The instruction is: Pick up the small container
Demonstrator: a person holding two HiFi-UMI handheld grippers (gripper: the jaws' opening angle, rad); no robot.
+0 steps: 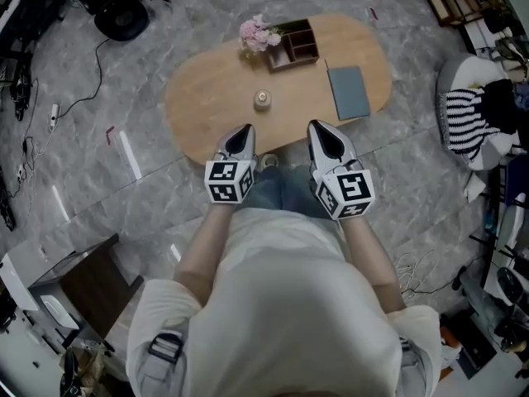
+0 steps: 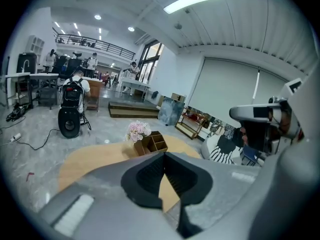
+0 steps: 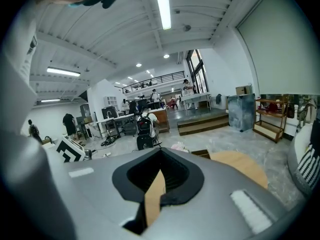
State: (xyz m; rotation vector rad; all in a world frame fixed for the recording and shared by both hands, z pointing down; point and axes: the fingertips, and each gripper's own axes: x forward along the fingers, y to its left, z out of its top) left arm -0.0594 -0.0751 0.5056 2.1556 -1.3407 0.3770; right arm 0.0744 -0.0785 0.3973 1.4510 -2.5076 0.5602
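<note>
The small container (image 1: 262, 99), a round pale jar, stands alone near the middle of the oval wooden table (image 1: 207, 89). My left gripper (image 1: 242, 128) hovers at the table's near edge, just short of the jar and slightly left of it, jaws shut and empty. My right gripper (image 1: 318, 125) hangs level with it, further to the jar's right, also shut with nothing held. In the left gripper view the shut left gripper (image 2: 165, 154) hides the jar. The right gripper (image 3: 160, 149) likewise shows closed jaws in its own view.
Pink flowers (image 1: 259, 33) and a wooden organiser (image 1: 297, 44) stand at the table's far edge, a grey notebook (image 1: 349, 92) lies at its right. A striped cushion (image 1: 467, 118) sits right of the table, a dark cabinet (image 1: 91, 284) at left, cables (image 1: 83, 98) cross the floor.
</note>
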